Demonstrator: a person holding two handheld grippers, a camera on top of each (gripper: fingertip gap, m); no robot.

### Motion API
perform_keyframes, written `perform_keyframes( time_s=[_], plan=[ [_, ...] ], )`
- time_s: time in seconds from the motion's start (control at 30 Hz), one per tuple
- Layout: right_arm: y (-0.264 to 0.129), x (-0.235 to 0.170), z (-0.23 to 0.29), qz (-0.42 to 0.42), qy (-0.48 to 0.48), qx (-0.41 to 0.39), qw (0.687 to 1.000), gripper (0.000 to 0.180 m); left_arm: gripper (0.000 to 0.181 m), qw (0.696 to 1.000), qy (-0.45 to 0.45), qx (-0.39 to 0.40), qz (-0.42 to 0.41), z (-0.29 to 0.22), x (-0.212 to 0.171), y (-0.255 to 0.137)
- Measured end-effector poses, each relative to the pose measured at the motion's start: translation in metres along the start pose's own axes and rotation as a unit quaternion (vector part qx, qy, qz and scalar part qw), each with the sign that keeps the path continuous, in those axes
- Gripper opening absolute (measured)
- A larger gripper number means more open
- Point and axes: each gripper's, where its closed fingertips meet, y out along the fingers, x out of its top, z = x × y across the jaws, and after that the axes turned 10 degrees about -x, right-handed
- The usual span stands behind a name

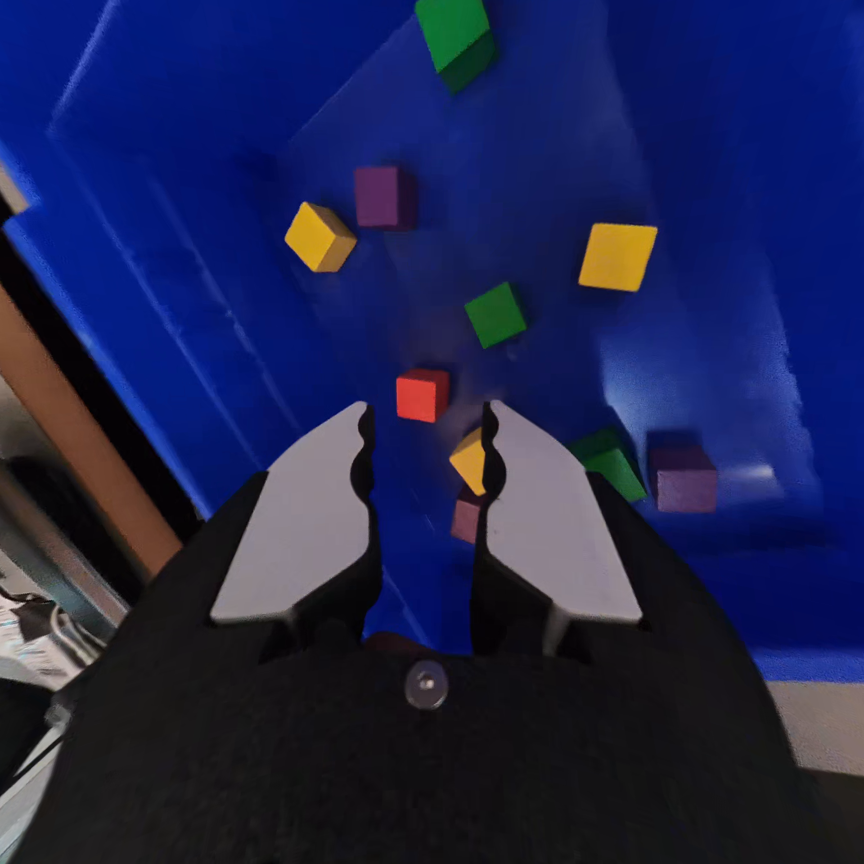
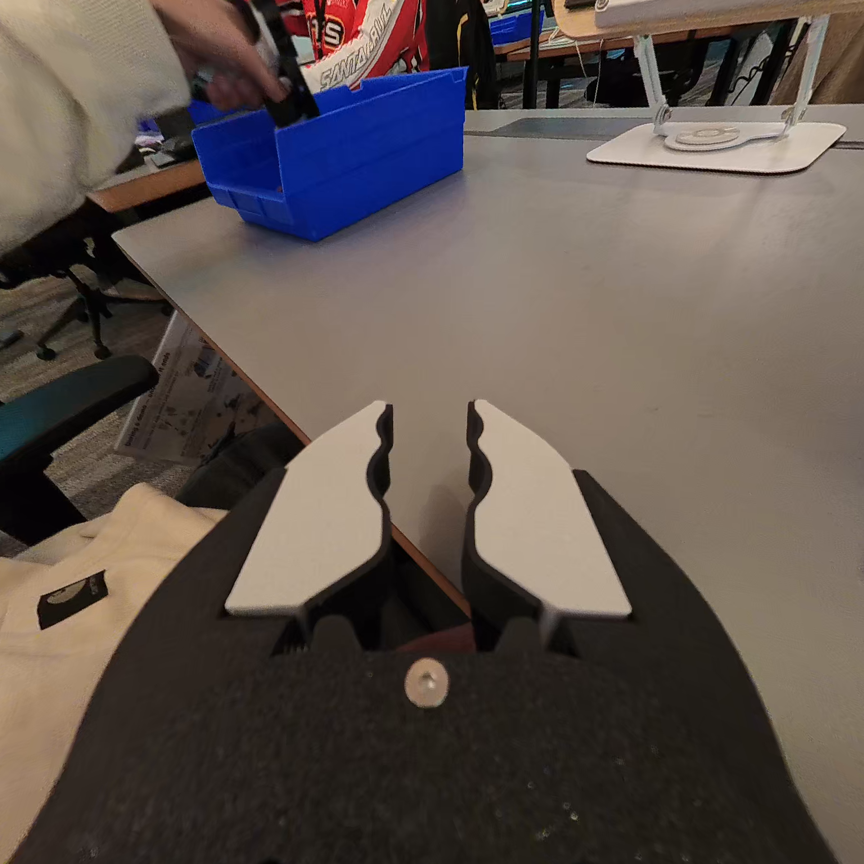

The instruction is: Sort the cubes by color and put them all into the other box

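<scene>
Left tongs spread open and empty, pointing down into the blue box, fingers hanging just short of the red cube. Red cube lying alone on the box floor, clear on both flanks, so probably the next pick. Close behind the right finger, a yellow cube stacked partly over a purple cube, both half hidden by that finger. Further right, a green cube touching or nearly touching another purple cube. Deeper in, a second green cube, two more yellow cubes, a third purple cube and, at the far end, one more green cube.

For a clean pick: best to nudge forward until the red cube sits square between the pads, faces parallel to the fingers, then lower to the floor before closing. Worth keeping the right finger off the yellow-on-purple pile, likely to tumble if brushed. Some motion blur in the left view, so slowing before the squeeze seems wise.

Right tongs also open and holding nothing, idling low over the near edge of the grey table. From there, the blue box visible at the table's far left corner, the left tool dipped inside it, held by a hand in a cream sleeve. The other box not visible in either view.
</scene>
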Motion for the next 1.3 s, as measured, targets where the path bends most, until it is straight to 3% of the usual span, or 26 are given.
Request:
perform_keyframes(
  time_s=[0.2,0.27,0.4,0.53,0.63,0.7,0.8,0.9,1.0,1.17,1.3],
  plan=[
    [-0.001,-0.001,-0.001,0.004,-0.018,-0.002,1.000,0.029,0.048,0.992,0.024,0.011,0.127,0.019,-0.013,0.036],
    [0.000,-0.002,-0.001,0.007,-0.019,-0.001,1.000,0.029,0.026,0.991,0.022,-0.010,0.135,0.018,-0.013,0.044],
    [0.002,-0.005,-0.001,0.015,-0.015,0.002,1.000,0.028,0.023,0.989,0.019,-0.045,0.138,0.014,-0.016,0.042],
    [0.001,-0.003,-0.003,0.011,-0.012,0.000,1.000,0.026,0.022,0.995,0.022,-0.084,0.058,0.000,-0.009,0.016],
    [-0.003,0.003,-0.008,0.000,-0.003,-0.005,1.000,0.026,0.022,0.990,0.037,-0.103,-0.090,-0.023,0.001,-0.025],
    [-0.006,0.010,-0.012,-0.011,0.017,-0.001,1.000,0.026,0.022,0.963,0.045,-0.149,-0.222,-0.052,0.003,-0.060],
    [-0.010,0.021,-0.018,-0.030,0.074,0.022,0.997,0.026,0.022,0.885,0.071,-0.243,-0.391,-0.107,-0.012,-0.108],
    [-0.009,0.028,-0.019,-0.041,0.161,0.070,0.984,0.028,0.021,0.804,0.093,-0.338,-0.479,-0.157,-0.040,-0.135],
    [-0.005,0.035,-0.010,-0.036,0.249,0.139,0.958,0.033,0.022,0.748,0.132,-0.386,-0.523,-0.195,-0.060,-0.150],
    [0.013,0.053,0.025,0.010,0.333,0.245,0.910,0.043,0.022,0.713,0.227,-0.399,-0.531,-0.253,-0.061,-0.164],
    [0.035,0.096,0.063,0.075,0.424,0.377,0.820,0.046,0.022,0.716,0.337,-0.369,-0.488,-0.315,-0.041,-0.165]
  ],
)
